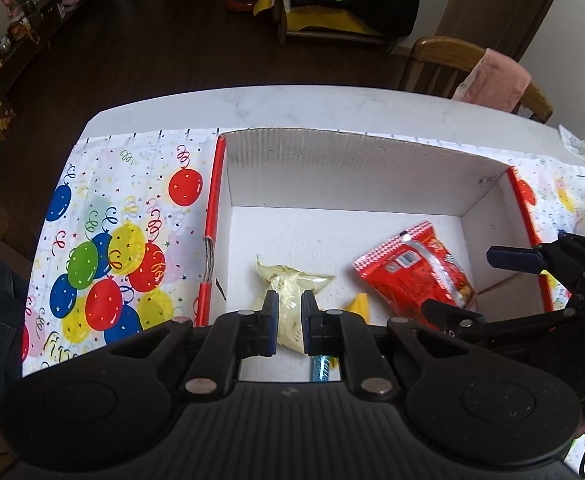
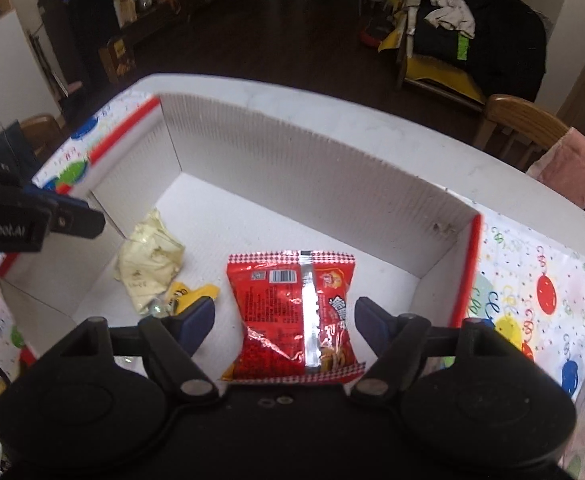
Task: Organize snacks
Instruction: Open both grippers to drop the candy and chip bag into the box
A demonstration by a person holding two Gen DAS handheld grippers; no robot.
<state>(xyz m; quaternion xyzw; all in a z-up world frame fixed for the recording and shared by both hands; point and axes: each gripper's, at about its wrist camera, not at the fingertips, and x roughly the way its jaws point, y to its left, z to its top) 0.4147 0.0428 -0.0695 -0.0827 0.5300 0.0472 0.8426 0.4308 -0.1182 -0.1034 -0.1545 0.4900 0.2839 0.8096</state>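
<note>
left wrist: balloon-print tablecloth [image 1: 104, 240], marble table [image 1: 292, 108]

the left gripper [image 1: 289, 322] covers the lower part of the pale yellow packet [image 1: 288, 280] and most of a blue item [image 1: 321, 367]. the small yellow packet [image 2: 190, 294] is half hidden behind the right gripper [image 2: 284, 320]. the red bag [image 2: 296, 316] print is too small to read.

Dark wood floor [image 1: 132, 52]; wooden chair [image 1: 444, 60] behind table.
</note>
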